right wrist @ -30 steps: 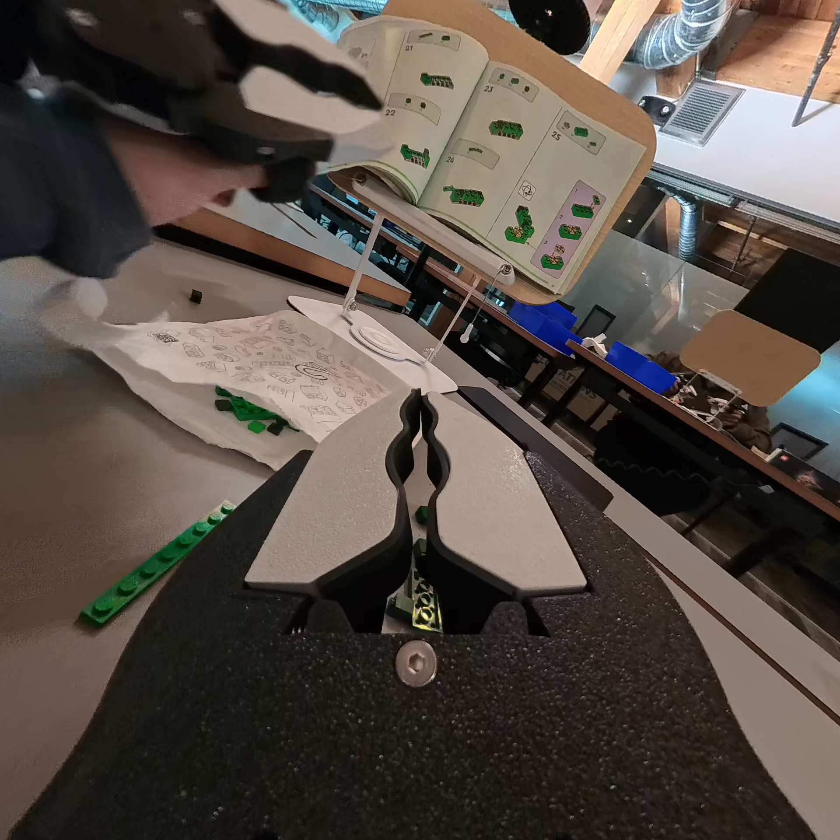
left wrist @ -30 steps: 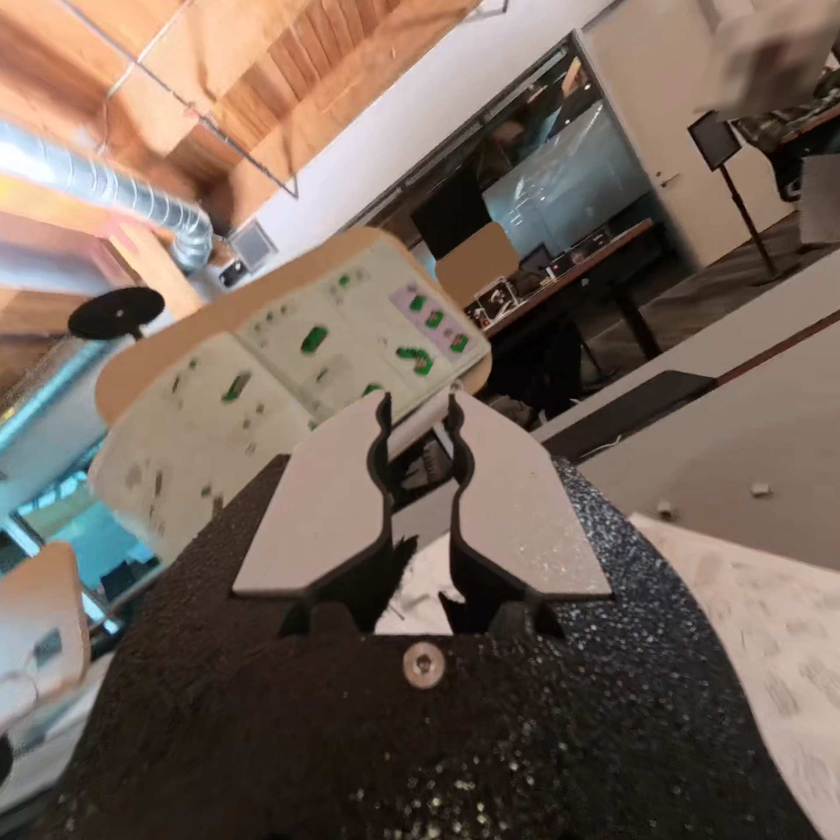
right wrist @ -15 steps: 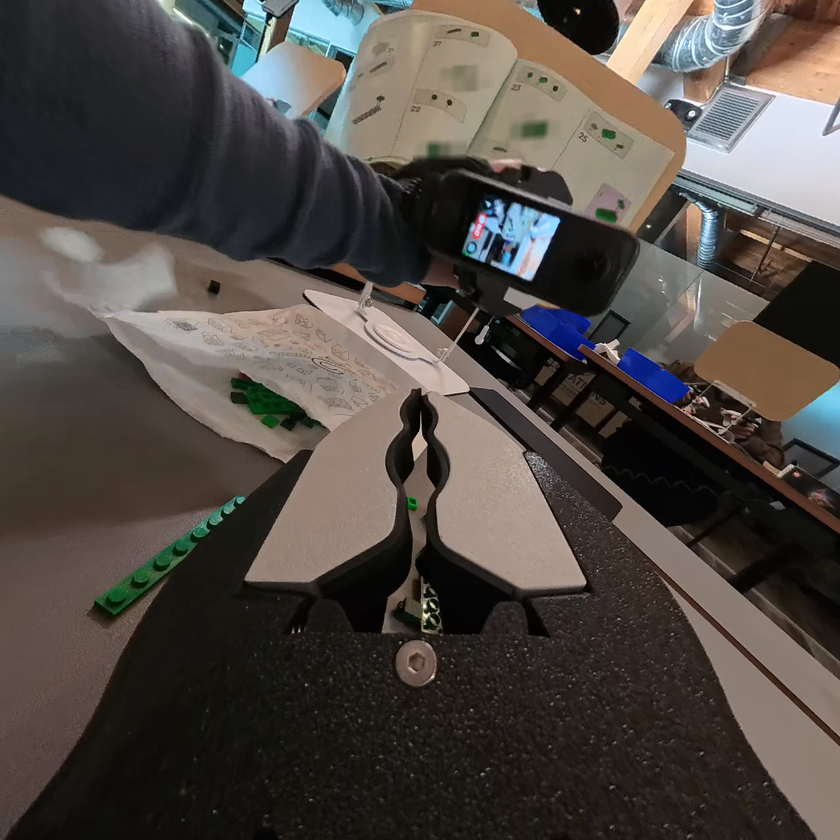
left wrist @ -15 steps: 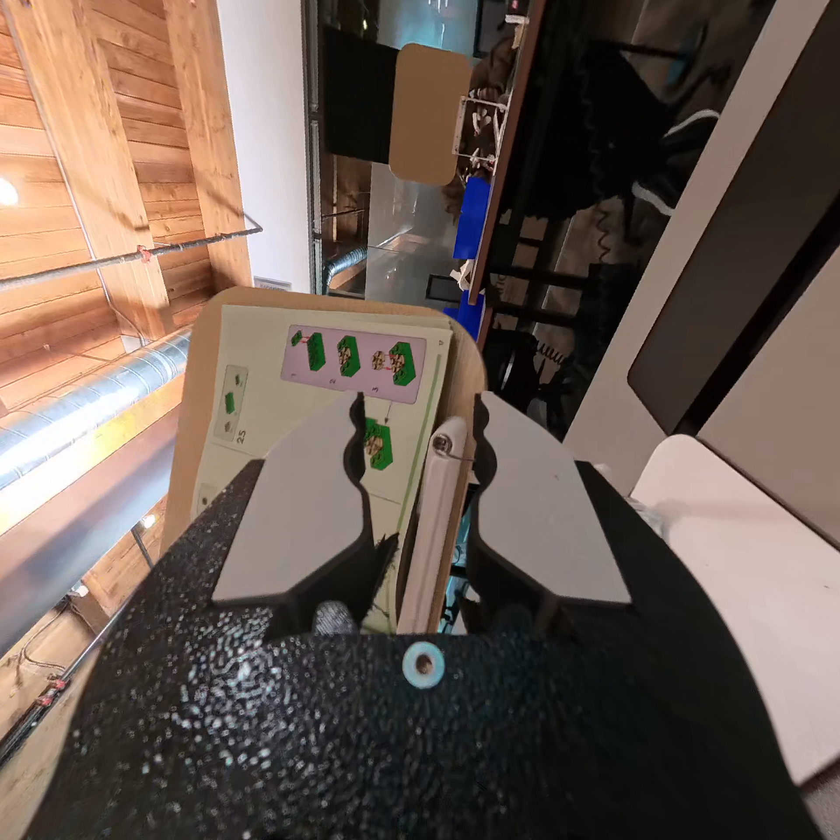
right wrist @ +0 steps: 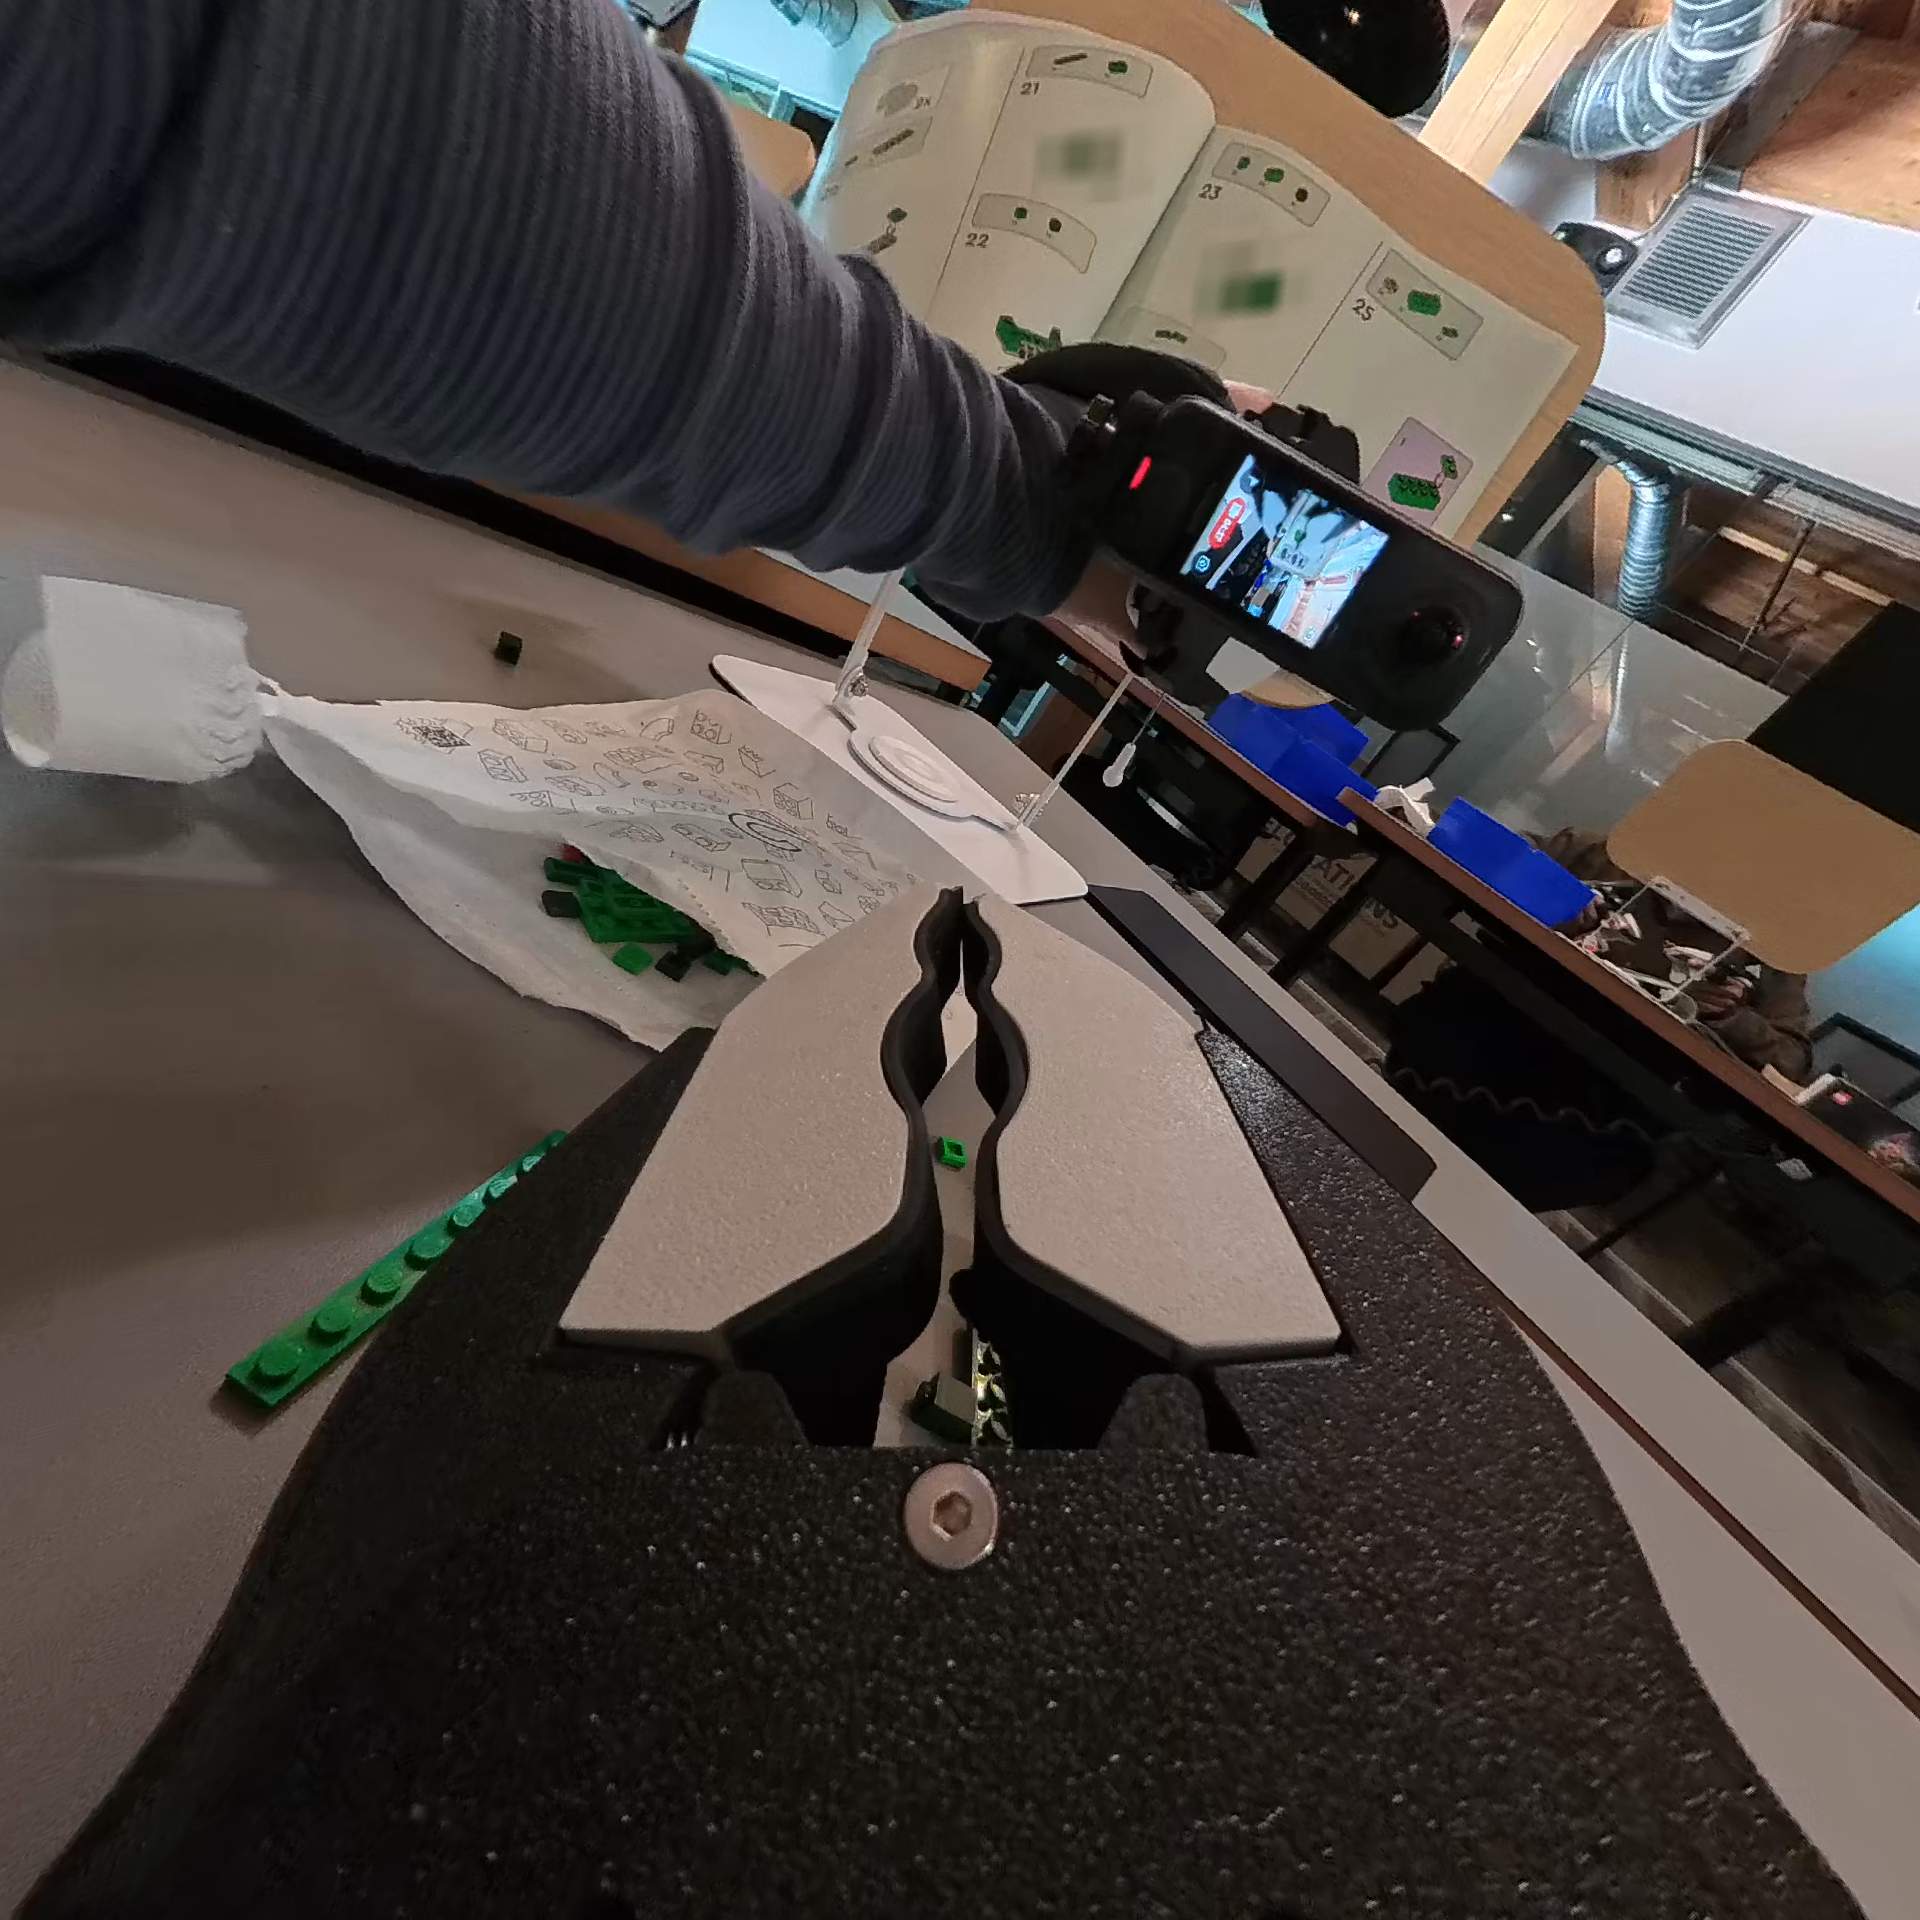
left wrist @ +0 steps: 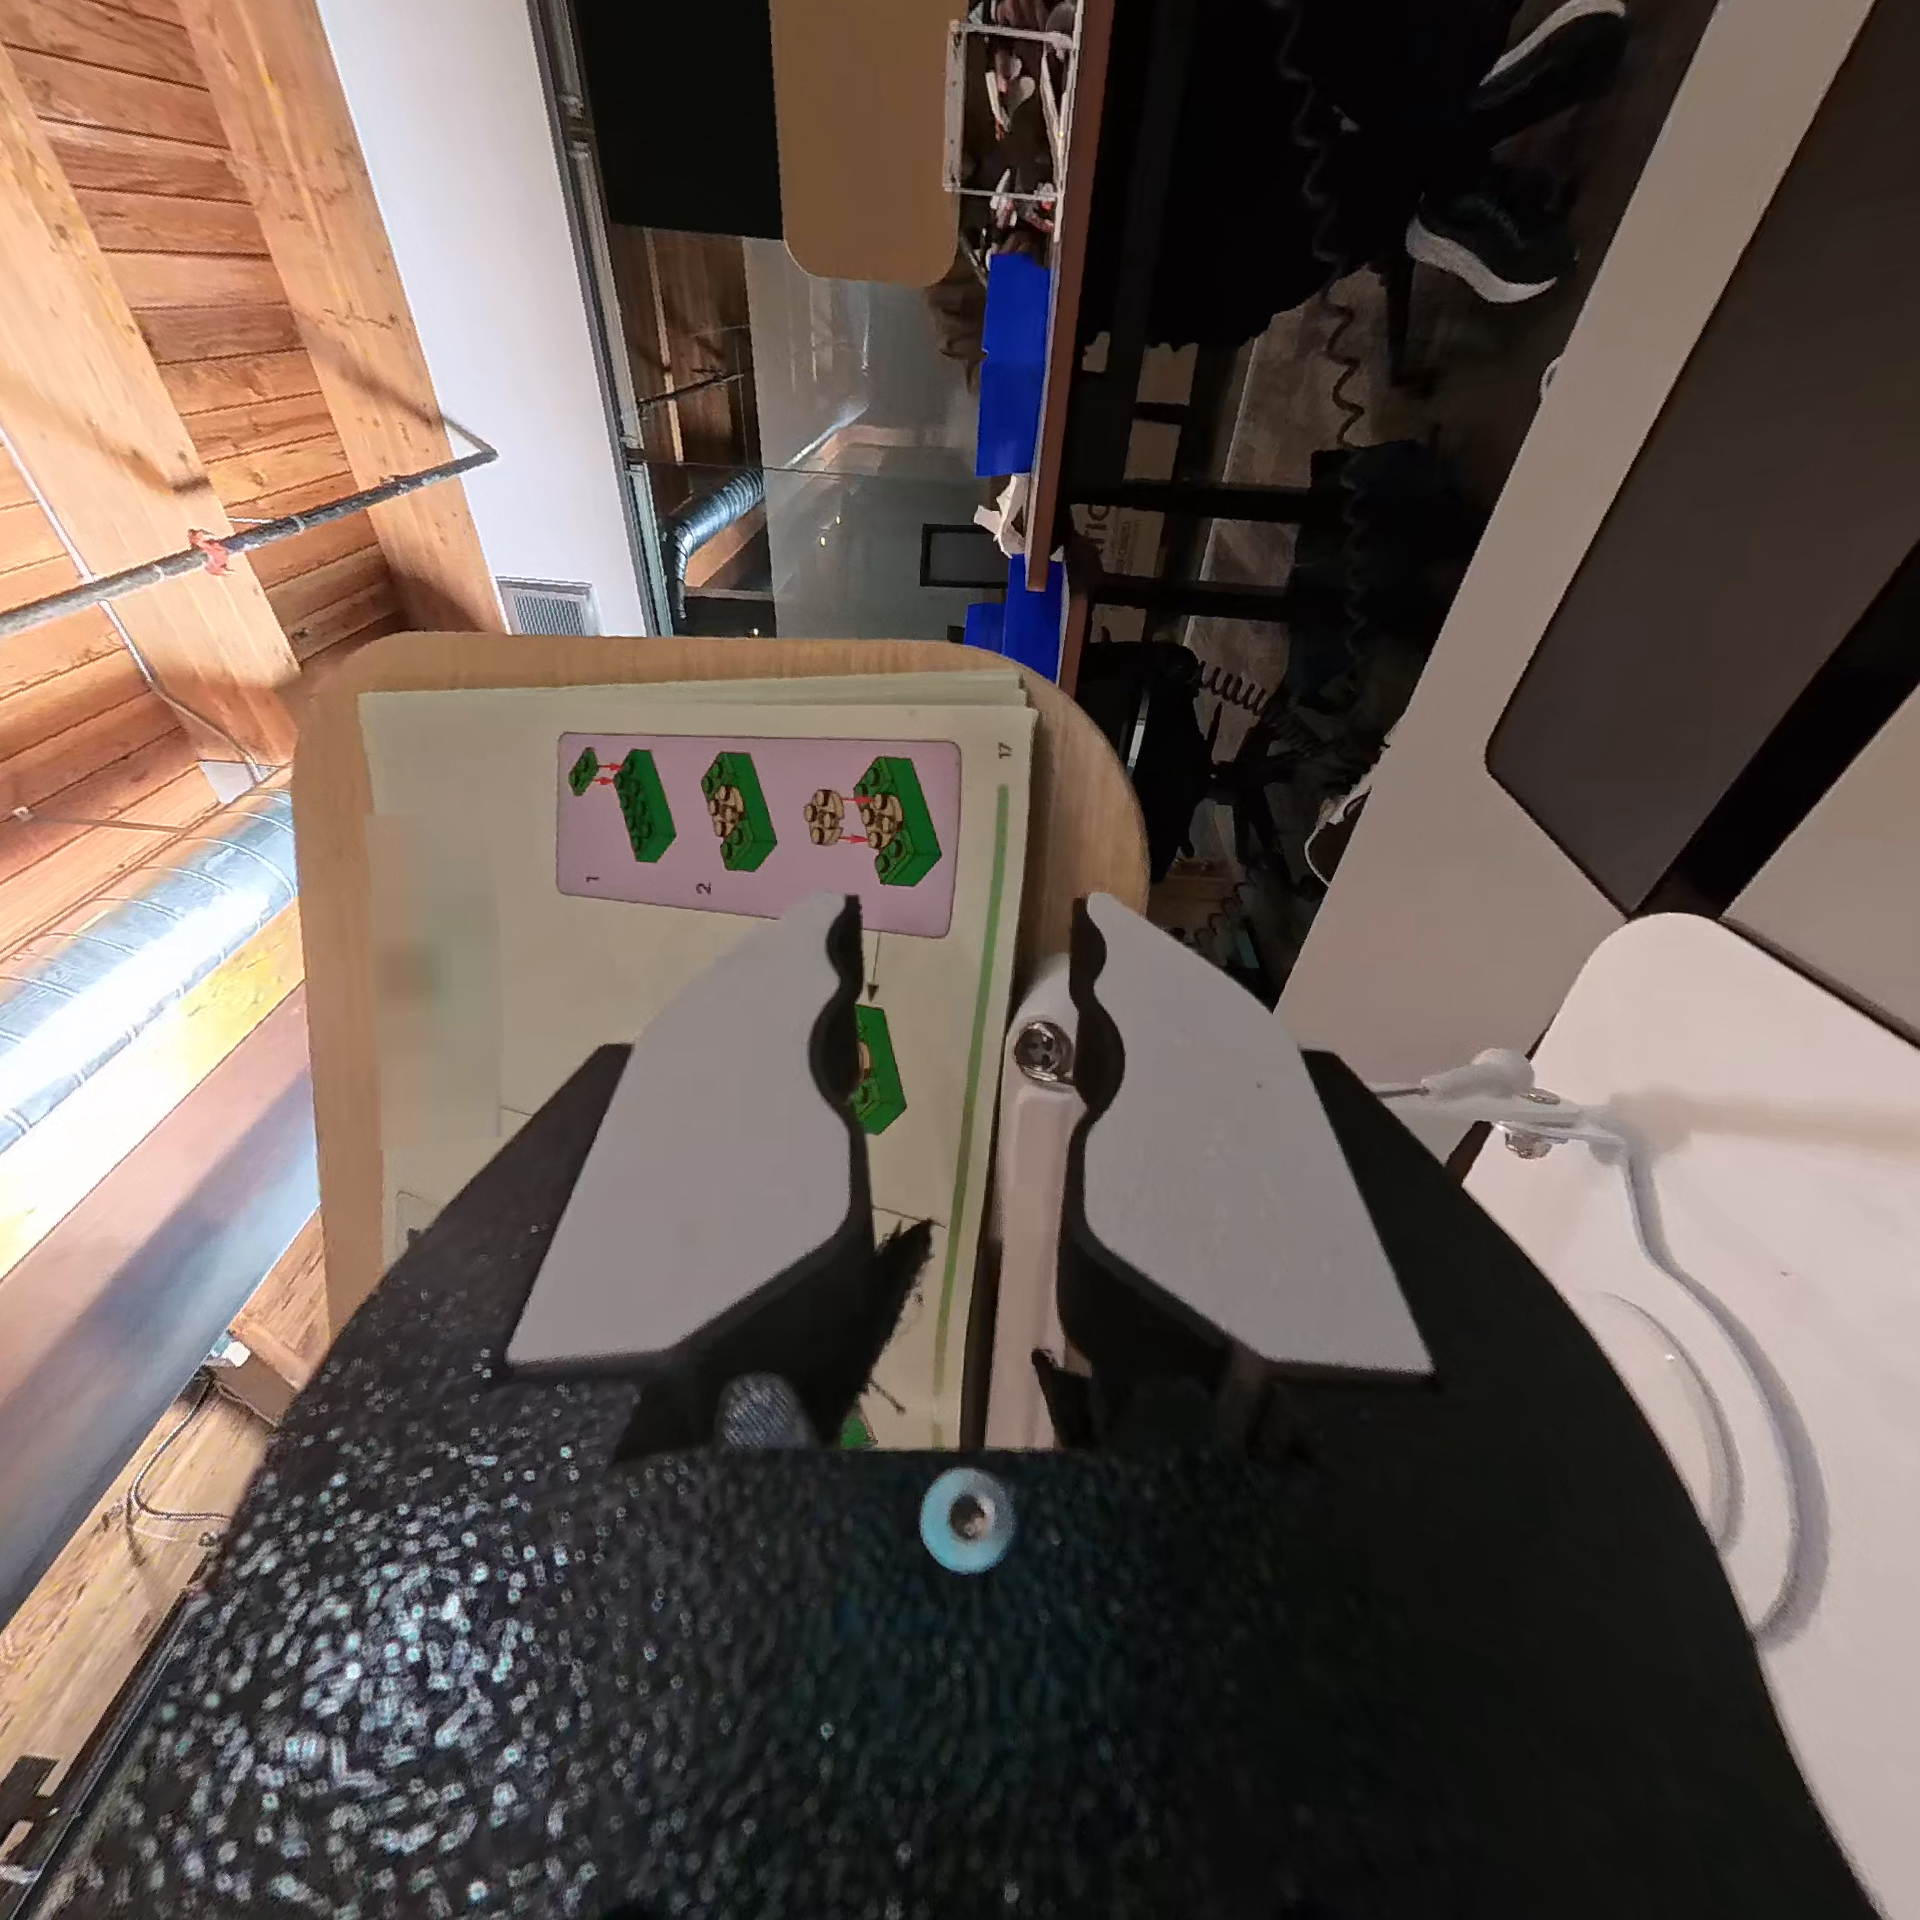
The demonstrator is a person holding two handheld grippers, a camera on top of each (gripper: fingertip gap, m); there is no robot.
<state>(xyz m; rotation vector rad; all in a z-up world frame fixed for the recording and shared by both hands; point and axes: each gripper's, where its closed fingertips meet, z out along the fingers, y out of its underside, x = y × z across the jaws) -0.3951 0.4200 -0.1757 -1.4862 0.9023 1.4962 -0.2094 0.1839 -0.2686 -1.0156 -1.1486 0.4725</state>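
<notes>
Instruction booklet (left wrist: 717,935) pages are seen propped open on a wooden book stand (left wrist: 332,935), and the left gripper (left wrist: 966,935) is held right up against the lower corner of the right-hand page, with its jaws parted to a moderate gap and nothing clasped between them. One finger lies over the printed page, while the other lies over the white ledge (left wrist: 1039,1132) that keeps the booklet on the stand, so the page edge and the ledge fall within the gap; whether anything is actually touched cannot be told. The paper is judged to be light, thin and limp, easily creased or torn, and a hold would best be taken at the free outer corner of a single sheet, away from the ledge and its screw. In the right wrist view, the same booklet (right wrist: 1195,208) is seen well apart from the right gripper (right wrist: 964,920), beyond a sleeved arm (right wrist: 520,270) that carries the other device. The right gripper's jaws are drawn almost together with only a slit between the tips, and nothing is seen held at the tips. It hangs low over the grey table (right wrist: 156,1091), near a printed paper bag (right wrist: 644,800) with small green bricks (right wrist: 623,920) spilling from it, and a long green plate (right wrist: 384,1283) lies just beside it.
</notes>
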